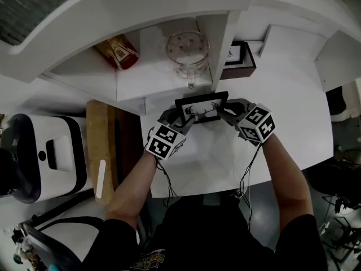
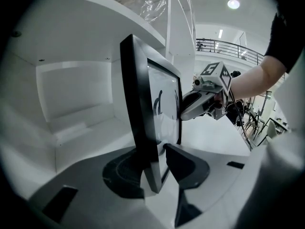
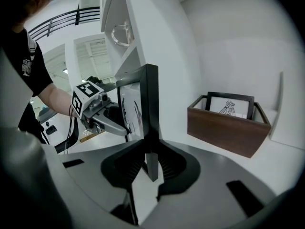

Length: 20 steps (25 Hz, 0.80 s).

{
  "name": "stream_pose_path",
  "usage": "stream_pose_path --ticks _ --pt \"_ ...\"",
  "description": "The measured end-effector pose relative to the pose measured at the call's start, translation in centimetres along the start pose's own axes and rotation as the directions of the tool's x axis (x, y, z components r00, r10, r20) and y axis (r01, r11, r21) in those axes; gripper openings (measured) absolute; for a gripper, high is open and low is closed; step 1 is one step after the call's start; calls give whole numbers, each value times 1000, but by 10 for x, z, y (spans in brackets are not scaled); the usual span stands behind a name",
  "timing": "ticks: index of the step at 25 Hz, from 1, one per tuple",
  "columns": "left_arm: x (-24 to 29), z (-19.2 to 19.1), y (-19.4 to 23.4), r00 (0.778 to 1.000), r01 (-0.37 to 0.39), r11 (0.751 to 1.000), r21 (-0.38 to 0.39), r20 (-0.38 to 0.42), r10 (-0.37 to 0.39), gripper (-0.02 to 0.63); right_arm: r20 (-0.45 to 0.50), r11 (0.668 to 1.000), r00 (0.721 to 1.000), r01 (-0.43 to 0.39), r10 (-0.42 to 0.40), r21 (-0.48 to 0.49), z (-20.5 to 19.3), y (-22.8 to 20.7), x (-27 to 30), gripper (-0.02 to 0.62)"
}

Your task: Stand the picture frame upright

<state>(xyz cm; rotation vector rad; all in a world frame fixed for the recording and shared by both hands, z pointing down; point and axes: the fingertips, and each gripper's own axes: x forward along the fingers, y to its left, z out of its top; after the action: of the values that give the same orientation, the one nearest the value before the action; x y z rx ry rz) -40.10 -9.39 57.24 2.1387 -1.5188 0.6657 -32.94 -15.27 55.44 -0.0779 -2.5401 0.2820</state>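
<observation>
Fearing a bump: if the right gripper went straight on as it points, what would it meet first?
The picture frame that the right gripper already grips; beyond it, probably the shelf's white side panel, depth unclear.

White shelf unit [image 1: 141, 75]: a glass mug [image 1: 188, 52] and, well apart from it, a red-labelled bottle [image 1: 118, 51] on its side. Right: wooden box [image 3: 228, 128] holding a small framed print [image 3: 231, 106]. Left: wooden cutting board [image 1: 98, 129], white appliance [image 1: 51, 151].

A staged kitchen corner in a large hall: a white shelf [image 1: 130, 78] holds a glass mug [image 1: 188, 52] and a bottle [image 1: 118, 51], a wooden board [image 1: 101, 145] lies beside, and a balcony railing [image 2: 228, 49] shows beyond.
</observation>
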Motion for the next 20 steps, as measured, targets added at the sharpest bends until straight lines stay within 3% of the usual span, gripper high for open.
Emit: stream_pose_path --ticks 20 --pt "4 0 7 1000 25 1000 -6 5 -25 143 16 1000 1000 -6 6 5 3 -4 4 75"
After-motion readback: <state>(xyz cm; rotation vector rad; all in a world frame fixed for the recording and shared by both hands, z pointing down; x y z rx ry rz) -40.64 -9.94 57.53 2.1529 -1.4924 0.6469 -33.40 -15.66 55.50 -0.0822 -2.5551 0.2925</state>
